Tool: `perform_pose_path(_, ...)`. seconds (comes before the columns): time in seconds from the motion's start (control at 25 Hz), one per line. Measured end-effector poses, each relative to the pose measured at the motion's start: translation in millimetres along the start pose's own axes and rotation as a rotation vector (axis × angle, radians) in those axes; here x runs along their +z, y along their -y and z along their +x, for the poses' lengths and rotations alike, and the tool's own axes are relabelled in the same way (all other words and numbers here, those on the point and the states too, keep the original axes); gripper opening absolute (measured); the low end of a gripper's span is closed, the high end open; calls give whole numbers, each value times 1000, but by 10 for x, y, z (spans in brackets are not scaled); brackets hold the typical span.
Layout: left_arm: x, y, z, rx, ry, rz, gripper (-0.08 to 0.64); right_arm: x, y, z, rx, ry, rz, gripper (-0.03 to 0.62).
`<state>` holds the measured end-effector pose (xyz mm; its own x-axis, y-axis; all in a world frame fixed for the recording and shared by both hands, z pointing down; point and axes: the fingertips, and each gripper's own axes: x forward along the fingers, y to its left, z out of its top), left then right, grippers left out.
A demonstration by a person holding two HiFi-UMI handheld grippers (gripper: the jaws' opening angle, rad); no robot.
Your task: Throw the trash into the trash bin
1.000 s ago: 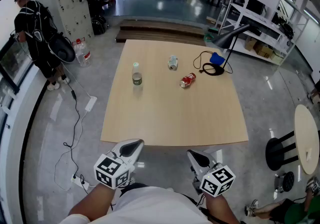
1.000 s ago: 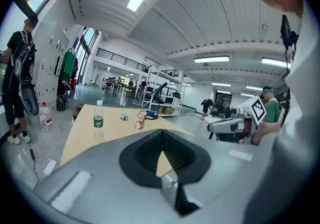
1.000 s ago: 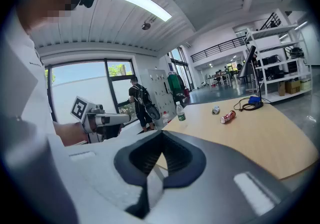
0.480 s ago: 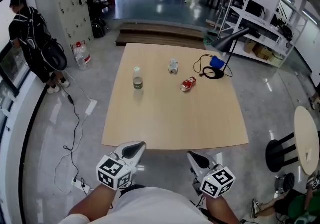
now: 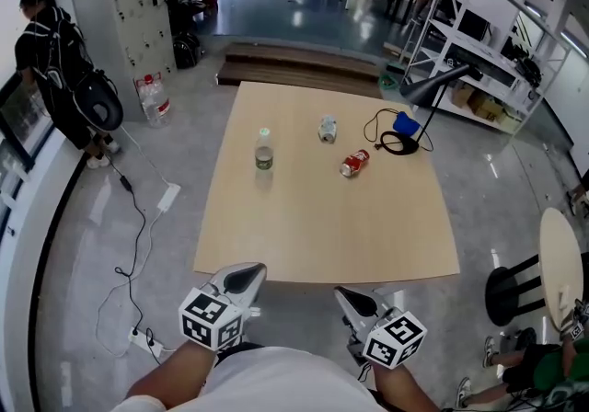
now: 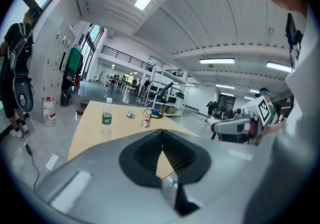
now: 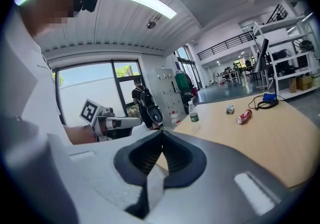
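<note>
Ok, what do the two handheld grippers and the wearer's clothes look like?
Left gripper and right gripper: matching light-grey shells, black ribbed pads. Each carries a white cube with black square markers. The person wears a white top.

Three pieces of trash sit on the far half of the wooden table (image 5: 322, 226), all apart from one another. A clear plastic bottle (image 5: 264, 150) with a green label and pale cap stands upright toward the left edge. A crushed silvery can (image 5: 328, 130) lies on its side nearest the far edge. A red can (image 5: 354, 163) also lies on its side, right of both.
</note>
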<state>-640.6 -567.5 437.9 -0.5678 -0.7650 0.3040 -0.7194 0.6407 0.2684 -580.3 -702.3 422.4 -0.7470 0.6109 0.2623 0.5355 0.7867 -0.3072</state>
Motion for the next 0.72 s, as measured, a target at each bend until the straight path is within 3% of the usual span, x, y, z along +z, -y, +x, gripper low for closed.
perform_pose_path(0.36, 79, -197, -232, -63, -2, 36, 5, 48, -88, 355, -50, -2, 30, 0)
perform_pose_path(0.72, 140, -444, -359, -120, 27, -13, 3, 327, -55, 534, -158, 14, -28, 0)
